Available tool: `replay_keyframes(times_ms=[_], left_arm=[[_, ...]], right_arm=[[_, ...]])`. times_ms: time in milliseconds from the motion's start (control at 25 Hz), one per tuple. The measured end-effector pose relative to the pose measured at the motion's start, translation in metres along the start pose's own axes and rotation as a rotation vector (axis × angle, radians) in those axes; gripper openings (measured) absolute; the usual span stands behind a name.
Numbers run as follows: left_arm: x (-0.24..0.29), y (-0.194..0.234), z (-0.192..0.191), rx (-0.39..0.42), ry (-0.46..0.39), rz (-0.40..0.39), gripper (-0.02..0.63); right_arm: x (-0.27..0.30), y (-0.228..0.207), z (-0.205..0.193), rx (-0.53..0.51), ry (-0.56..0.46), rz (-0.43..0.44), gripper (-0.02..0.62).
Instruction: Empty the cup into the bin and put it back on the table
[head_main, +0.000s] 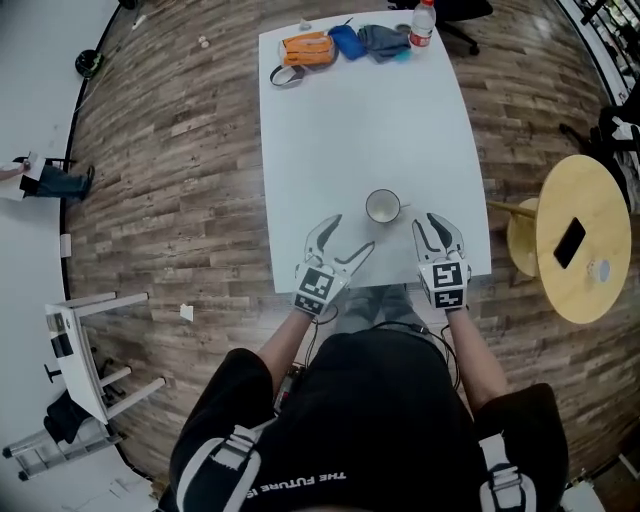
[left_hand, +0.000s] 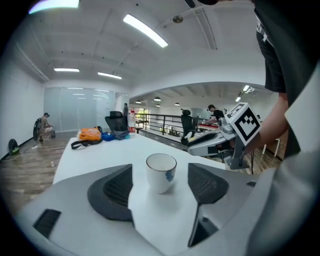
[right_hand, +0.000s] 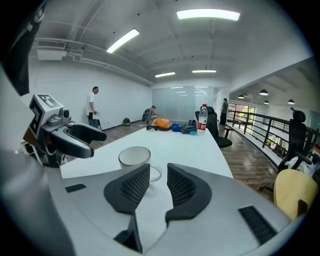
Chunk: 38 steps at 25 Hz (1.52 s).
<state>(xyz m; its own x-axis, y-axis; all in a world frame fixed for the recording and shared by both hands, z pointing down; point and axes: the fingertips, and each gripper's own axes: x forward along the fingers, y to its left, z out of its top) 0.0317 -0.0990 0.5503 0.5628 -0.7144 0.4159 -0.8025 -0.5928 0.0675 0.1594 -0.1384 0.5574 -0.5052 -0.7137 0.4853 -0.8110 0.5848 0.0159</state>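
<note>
The cup stands upright on the white counter. Just to the left of the cup, the left gripper has its jaws wide apart, clear of it. Just to the cup's right, the right gripper has its jaws parted, with nothing between them.

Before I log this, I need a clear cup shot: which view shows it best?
The left gripper view: the cup stands upright, large and central, with nothing in front of it. The head view shows it small, from above. The right gripper view shows only its rim and handle, partly behind a jaw.
</note>
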Motion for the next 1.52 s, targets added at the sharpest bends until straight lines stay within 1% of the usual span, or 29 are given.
replay_keyframes(times_ms=[40, 80, 120, 160, 280, 360, 480, 600, 720, 840, 1040, 1240, 1520], left_arm=[[-0.011, 0.003, 0.015, -0.008, -0.034, 0.052, 0.28], [-0.022, 0.005, 0.028, -0.017, -0.065, 0.101, 0.093], [-0.031, 0.005, 0.04, -0.026, -0.091, 0.136, 0.05], [-0.038, 0.003, 0.051, -0.033, -0.111, 0.158, 0.032], [-0.049, -0.003, 0.078, -0.044, -0.183, 0.18, 0.023], [-0.053, -0.007, 0.087, -0.036, -0.209, 0.18, 0.021], [-0.051, -0.011, 0.093, -0.027, -0.215, 0.168, 0.021], [-0.052, -0.009, 0.101, -0.018, -0.221, 0.161, 0.02], [-0.051, -0.007, 0.108, 0.002, -0.235, 0.165, 0.02], [-0.05, -0.003, 0.111, 0.01, -0.236, 0.167, 0.02], [-0.049, 0.001, 0.111, 0.008, -0.224, 0.161, 0.021], [-0.043, 0.003, 0.107, 0.005, -0.221, 0.156, 0.02], [-0.044, 0.005, 0.108, 0.001, -0.223, 0.156, 0.02]], right_arm=[[-0.01, 0.004, 0.015, 0.006, -0.042, 0.008, 0.092], [-0.021, 0.01, 0.029, 0.013, -0.087, 0.02, 0.037], [-0.031, 0.018, 0.041, 0.018, -0.128, 0.036, 0.024], [-0.041, 0.025, 0.052, 0.019, -0.163, 0.052, 0.017], [-0.059, 0.043, 0.075, 0.027, -0.23, 0.087, 0.015], [-0.063, 0.048, 0.082, 0.036, -0.261, 0.095, 0.015], [-0.063, 0.046, 0.091, 0.032, -0.29, 0.098, 0.015], [-0.061, 0.042, 0.101, 0.003, -0.297, 0.084, 0.015], [-0.058, 0.04, 0.108, -0.02, -0.321, 0.089, 0.015], [-0.056, 0.036, 0.113, -0.025, -0.314, 0.074, 0.015], [-0.052, 0.04, 0.115, -0.023, -0.32, 0.082, 0.015], [-0.047, 0.034, 0.113, -0.03, -0.297, 0.065, 0.015], [-0.046, 0.033, 0.116, -0.036, -0.297, 0.061, 0.015]])
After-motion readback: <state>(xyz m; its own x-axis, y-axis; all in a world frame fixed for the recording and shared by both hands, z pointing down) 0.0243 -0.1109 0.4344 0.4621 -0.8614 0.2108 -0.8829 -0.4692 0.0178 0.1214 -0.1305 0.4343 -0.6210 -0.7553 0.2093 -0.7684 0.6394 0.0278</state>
